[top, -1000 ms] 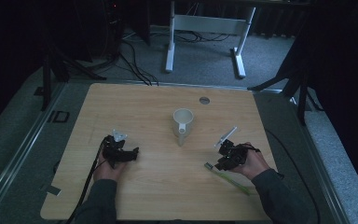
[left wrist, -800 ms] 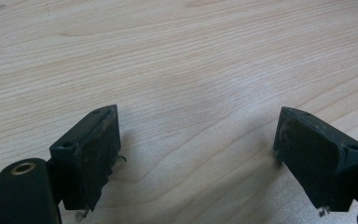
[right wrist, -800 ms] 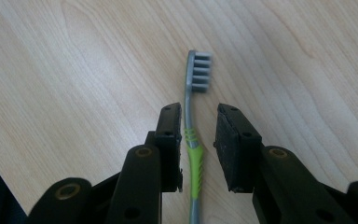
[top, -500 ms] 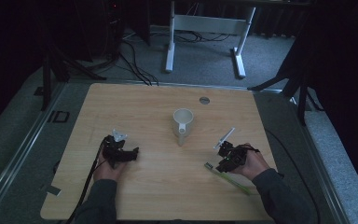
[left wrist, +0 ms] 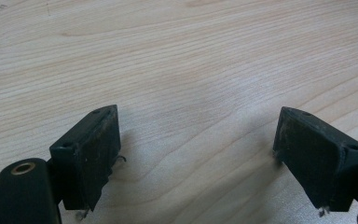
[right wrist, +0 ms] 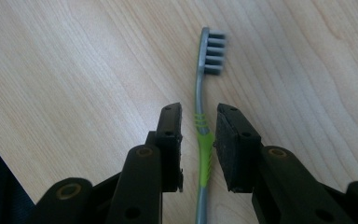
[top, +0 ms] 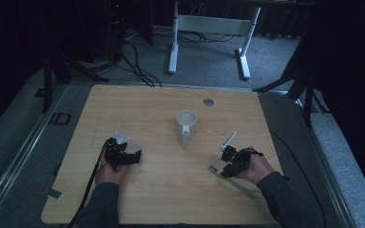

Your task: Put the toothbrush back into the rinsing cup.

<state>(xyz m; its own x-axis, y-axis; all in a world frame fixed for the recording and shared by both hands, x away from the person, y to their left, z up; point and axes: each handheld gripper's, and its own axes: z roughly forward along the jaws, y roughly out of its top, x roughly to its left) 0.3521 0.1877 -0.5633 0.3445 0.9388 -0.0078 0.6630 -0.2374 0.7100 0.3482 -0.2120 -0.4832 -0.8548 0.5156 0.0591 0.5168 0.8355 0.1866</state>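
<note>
A toothbrush (right wrist: 204, 148) with a grey and green handle lies flat on the wooden table (top: 147, 109), its bristles pointing away from me in the right gripper view. My right gripper (right wrist: 199, 112) straddles the handle, its pads a narrow way apart with slim gaps to the handle on both sides, so it is open. In the high view that gripper (top: 225, 164) is at the front right, over the toothbrush (top: 240, 186). My left gripper (top: 135, 156) rests at the front left. Its jaws (left wrist: 198, 114) stand wide open over bare wood.
A white mug (top: 186, 124) stands upright near the table's middle, its handle toward me, between the two grippers and farther back. A small round grommet (top: 208, 101) sits near the far edge. A desk frame (top: 209, 28) stands on the carpet beyond.
</note>
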